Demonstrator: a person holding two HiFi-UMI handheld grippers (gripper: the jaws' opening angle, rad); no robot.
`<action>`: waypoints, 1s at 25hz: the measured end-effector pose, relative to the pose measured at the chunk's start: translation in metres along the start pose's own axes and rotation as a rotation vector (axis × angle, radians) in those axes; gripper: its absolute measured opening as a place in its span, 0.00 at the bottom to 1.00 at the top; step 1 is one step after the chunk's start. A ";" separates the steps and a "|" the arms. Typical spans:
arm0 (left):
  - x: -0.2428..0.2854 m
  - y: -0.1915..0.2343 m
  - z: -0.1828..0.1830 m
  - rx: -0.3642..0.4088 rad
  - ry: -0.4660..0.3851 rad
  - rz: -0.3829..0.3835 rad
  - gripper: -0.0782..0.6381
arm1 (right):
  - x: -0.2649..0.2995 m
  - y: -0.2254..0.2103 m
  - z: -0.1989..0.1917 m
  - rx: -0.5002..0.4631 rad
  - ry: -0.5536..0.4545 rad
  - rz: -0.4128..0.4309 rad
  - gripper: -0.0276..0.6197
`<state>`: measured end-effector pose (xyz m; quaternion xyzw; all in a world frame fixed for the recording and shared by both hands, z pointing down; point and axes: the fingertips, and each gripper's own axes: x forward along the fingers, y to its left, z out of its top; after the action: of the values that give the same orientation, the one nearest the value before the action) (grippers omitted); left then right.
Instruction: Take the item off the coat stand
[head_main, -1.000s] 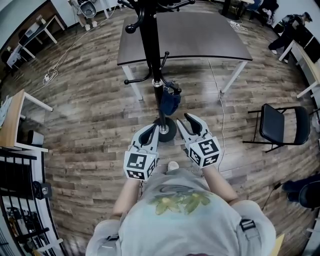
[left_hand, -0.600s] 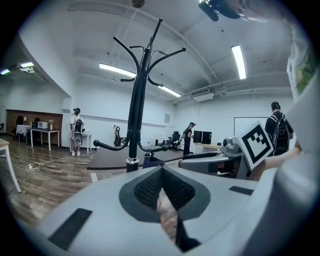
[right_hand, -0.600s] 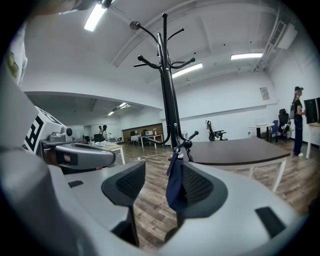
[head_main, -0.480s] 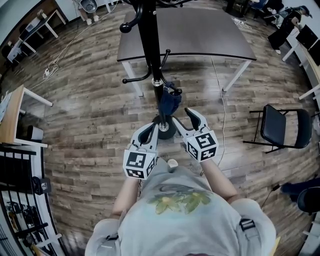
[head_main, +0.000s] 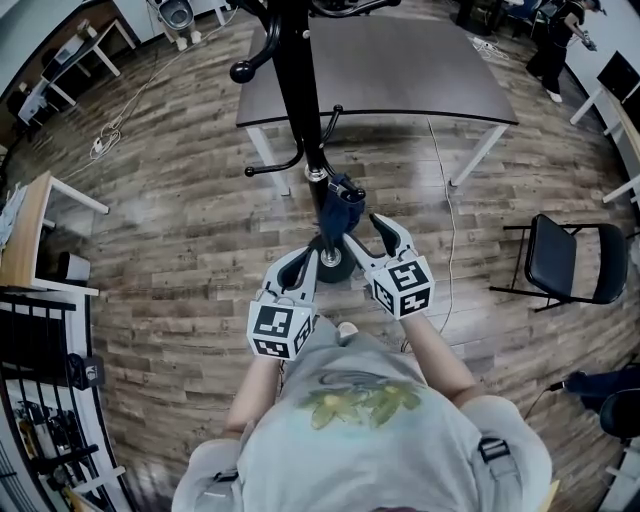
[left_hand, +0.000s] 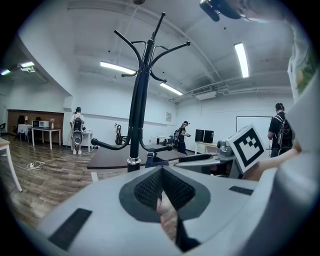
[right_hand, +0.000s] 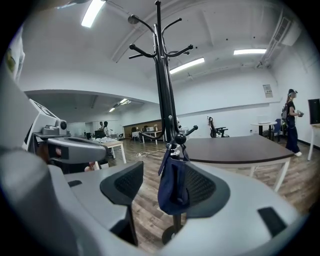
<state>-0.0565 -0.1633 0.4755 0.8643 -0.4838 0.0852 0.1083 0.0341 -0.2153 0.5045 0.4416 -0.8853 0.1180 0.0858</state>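
Coat stand (head_main: 298, 95): black pole, its round base (head_main: 333, 266) on the wood floor (head_main: 180, 230), just off the near edge of the dark counter (head_main: 400, 70).

Item is a navy bag (head_main: 340, 207). It hangs by its strap from a low knobbed hook on the pole, just above the base and on the person's side of the pole. It hangs clear of the floor.

Right tongs (head_main: 358, 233): jaws wide and have just been opening. In the right gripper view the bag sits in the gap between the two pads, nearer the right-hand one. Neither pad presses on it, so no grip.

Left tongs (head_main: 303, 260): jaws together, pads meeting at the tips, nothing of the stand or bag between them. They sit on the left side of the base, beside the right tongs and pointing the same way, toward the stand.

Both tongs are held low in front of the person. Folding chair (head_main: 560, 255) stands well off to the right.
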 end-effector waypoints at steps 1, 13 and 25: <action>0.002 0.000 0.000 -0.001 0.001 0.001 0.13 | 0.002 -0.002 -0.001 -0.003 0.004 0.001 0.42; 0.018 0.007 0.003 -0.004 0.011 0.006 0.13 | 0.031 -0.020 0.000 -0.038 0.023 0.005 0.45; 0.017 0.022 -0.001 -0.021 0.022 0.039 0.13 | 0.063 -0.036 -0.031 -0.068 0.118 0.006 0.46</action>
<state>-0.0659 -0.1882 0.4835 0.8525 -0.5002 0.0915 0.1211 0.0270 -0.2749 0.5549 0.4282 -0.8834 0.1141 0.1525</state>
